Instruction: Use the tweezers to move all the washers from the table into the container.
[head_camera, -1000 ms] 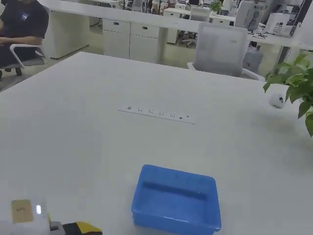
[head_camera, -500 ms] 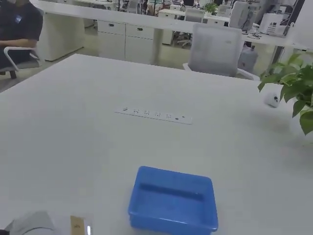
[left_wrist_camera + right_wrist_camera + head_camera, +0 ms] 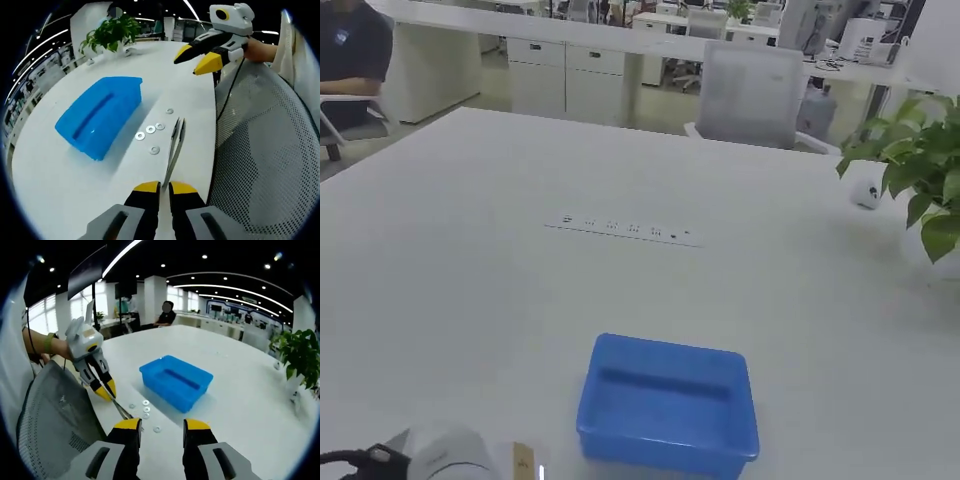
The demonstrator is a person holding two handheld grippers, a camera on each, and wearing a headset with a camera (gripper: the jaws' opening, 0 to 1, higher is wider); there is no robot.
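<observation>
Ahead-left of the left gripper (image 3: 165, 188) sits the container (image 3: 97, 117). Five washers (image 3: 150, 129) lie on the table (image 3: 75, 185) between it and the tweezers (image 3: 175, 142), whose handle end the jaws pinch. Far ahead-right, the right gripper (image 3: 185, 67) gapes, empty. Best to keep the tips low and take one washer at a time.

The left gripper (image 3: 164, 187) angles downward, jaws pinched almost together on the tweezers (image 3: 173, 145). The right gripper (image 3: 161, 425) is held up beside it, jaws apart and empty, a hand (image 3: 257, 50) gripping its rear.
</observation>
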